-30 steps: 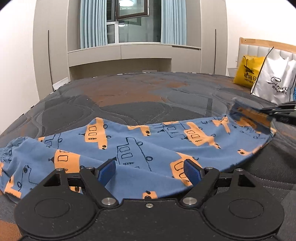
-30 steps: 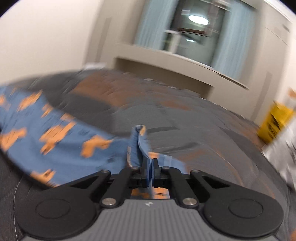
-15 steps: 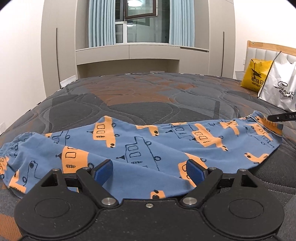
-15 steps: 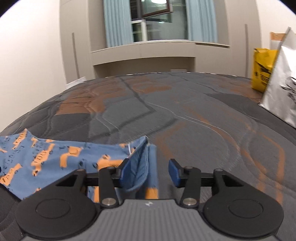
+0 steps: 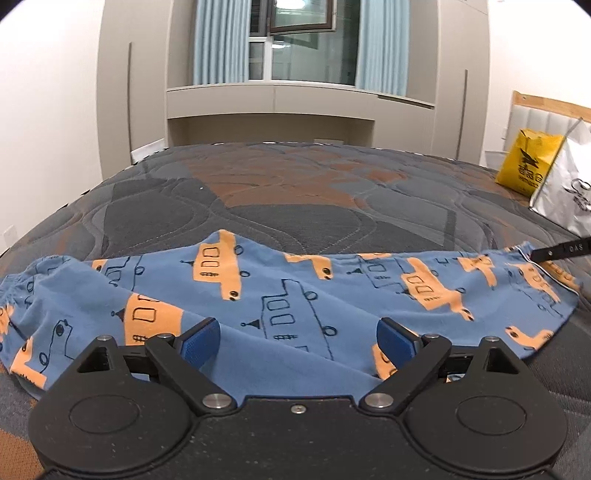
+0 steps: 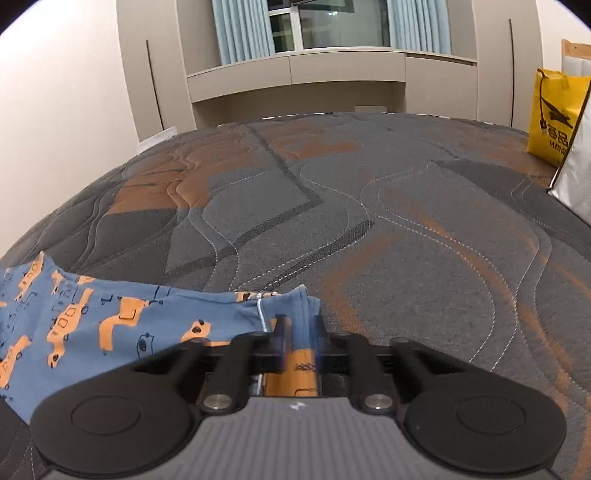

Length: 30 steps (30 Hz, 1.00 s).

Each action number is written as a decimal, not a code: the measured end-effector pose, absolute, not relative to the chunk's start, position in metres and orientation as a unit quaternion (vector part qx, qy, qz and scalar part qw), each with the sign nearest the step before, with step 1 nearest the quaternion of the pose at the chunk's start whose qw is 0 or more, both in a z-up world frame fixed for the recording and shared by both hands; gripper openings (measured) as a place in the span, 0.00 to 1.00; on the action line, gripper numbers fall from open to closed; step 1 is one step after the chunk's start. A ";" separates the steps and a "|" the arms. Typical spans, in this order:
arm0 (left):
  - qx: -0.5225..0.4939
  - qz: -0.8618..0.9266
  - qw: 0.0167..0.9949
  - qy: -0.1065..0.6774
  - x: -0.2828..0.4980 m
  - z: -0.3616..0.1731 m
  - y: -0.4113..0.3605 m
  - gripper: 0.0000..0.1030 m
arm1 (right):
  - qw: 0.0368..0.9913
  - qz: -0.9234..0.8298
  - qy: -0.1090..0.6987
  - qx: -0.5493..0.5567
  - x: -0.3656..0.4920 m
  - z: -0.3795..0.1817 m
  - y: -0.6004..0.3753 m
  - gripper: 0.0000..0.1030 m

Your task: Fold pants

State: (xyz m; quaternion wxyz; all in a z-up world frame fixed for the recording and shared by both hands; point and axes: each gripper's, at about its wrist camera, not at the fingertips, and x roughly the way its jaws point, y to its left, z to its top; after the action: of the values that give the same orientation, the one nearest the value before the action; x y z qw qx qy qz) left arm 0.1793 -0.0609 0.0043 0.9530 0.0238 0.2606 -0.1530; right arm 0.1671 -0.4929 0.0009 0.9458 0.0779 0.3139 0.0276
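R gripper (image 6: 299, 347) jaws closing, blurred, hem of pants (image 6: 122, 325) between them; clamp unconfirmed. L gripper (image 5: 297, 341) jaws wide apart, opening, over mid fabric, holding nothing. Pants flat across bed (image 6: 369, 206). Prob light, floppy knit: pinch hem/waistband, both layers.

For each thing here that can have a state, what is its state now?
pants: spread flat on the bed, not yet folded
left gripper: opening, holds nothing
right gripper: closing around the pants' end
window: open
yellow bag: upright
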 end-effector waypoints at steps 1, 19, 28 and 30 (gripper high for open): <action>0.021 -0.150 0.954 0.258 0.180 0.005 -0.058 0.90 | 0.948 0.026 0.307 0.081 0.166 0.001 -0.493 0.11; 0.049 -0.135 0.968 0.207 0.235 0.061 0.007 0.99 | 0.925 0.249 0.281 -0.066 0.207 0.028 -0.378 0.70; 0.149 -0.257 0.915 0.274 0.324 0.036 -0.044 0.84 | 0.879 0.315 0.340 -0.114 0.256 0.019 -0.345 0.44; 0.143 -0.257 0.912 0.285 0.331 0.032 -0.040 0.84 | 0.871 0.327 0.347 -0.117 0.260 0.017 -0.345 0.43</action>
State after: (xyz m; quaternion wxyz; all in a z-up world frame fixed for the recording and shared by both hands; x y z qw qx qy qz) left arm 0.3306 -0.0400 0.0317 0.9122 0.1427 0.2850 -0.2574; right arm 0.2598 -0.3450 0.0166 0.8712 -0.1174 0.3468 0.3271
